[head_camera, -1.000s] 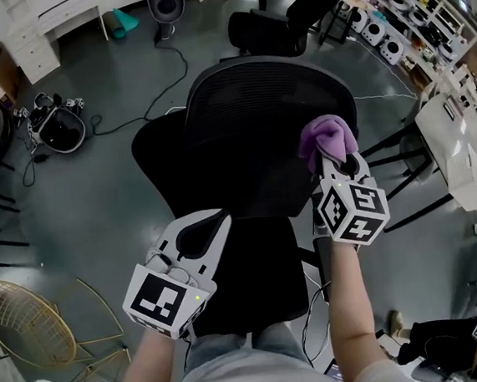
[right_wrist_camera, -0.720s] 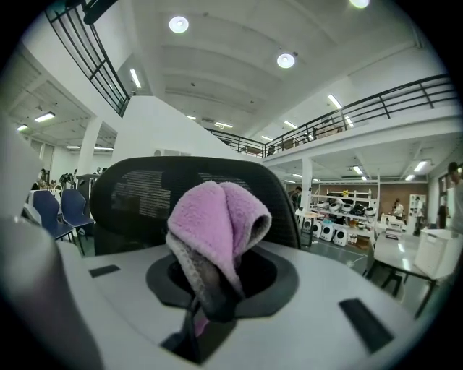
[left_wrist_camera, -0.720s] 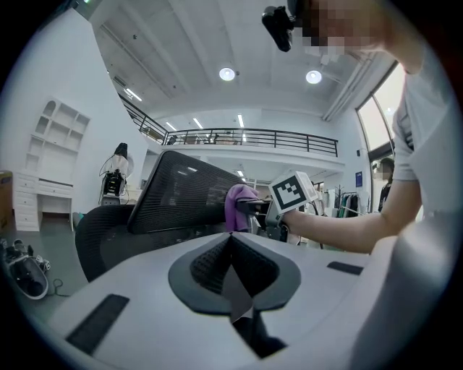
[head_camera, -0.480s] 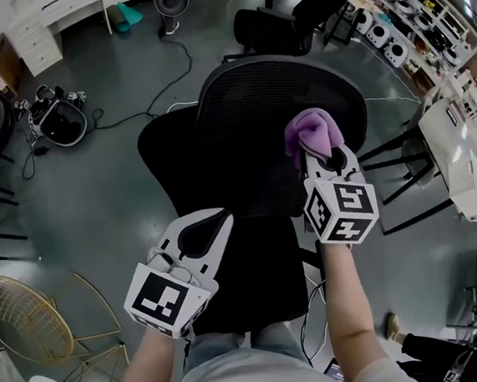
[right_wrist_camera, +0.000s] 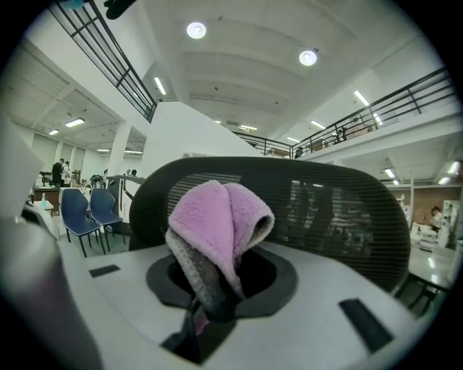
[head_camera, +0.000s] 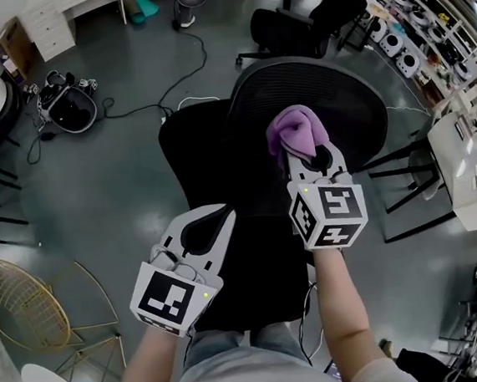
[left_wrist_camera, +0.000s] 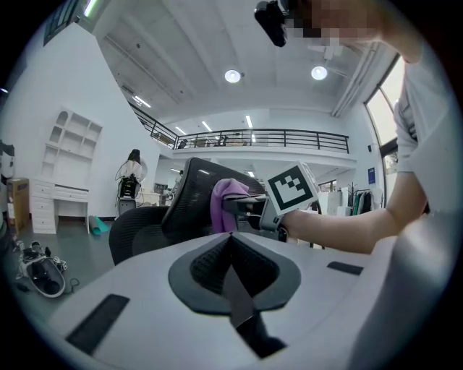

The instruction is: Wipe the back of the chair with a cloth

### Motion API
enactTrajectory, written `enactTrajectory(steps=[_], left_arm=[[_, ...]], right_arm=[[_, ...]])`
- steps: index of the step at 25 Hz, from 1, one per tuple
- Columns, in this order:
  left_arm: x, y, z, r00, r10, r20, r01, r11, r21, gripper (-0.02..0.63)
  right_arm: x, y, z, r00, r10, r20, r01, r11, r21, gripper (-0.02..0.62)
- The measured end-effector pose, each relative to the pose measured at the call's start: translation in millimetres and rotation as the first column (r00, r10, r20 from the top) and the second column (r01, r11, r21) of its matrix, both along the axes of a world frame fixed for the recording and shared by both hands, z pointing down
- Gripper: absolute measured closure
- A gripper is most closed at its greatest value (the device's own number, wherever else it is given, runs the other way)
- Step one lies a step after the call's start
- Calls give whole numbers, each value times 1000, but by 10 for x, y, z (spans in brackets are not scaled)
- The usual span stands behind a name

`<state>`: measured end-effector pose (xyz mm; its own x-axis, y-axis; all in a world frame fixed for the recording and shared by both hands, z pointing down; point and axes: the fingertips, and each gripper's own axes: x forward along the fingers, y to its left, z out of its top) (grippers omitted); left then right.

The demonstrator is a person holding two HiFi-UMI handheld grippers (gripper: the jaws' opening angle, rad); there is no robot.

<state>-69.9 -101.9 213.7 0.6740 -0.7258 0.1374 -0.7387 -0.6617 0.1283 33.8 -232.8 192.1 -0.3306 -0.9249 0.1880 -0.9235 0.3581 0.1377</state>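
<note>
The right tool (head_camera: 308, 159), clamped on the purple cloth (head_camera: 293, 133), has swept from the right edge of the chair back (head_camera: 351, 99) toward centre, apparently mid-wipe; the left tool (head_camera: 205, 231) hangs closed, empty.

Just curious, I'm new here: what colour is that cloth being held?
Pinkish purple; the cloth shows best in the right gripper view.

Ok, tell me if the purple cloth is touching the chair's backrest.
Cannot tell. In the right gripper view the cloth overlaps the mesh backrest behind it, and no view shows contact or a gap plainly.
</note>
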Motion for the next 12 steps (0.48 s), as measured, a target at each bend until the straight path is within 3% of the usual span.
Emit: enactTrajectory(steps=[12], left_arm=[[-236,31,26,996,-92,6,92,996,22,594]], right_arm=[[-579,129,5,992,-123,27,123,992,-5,499]])
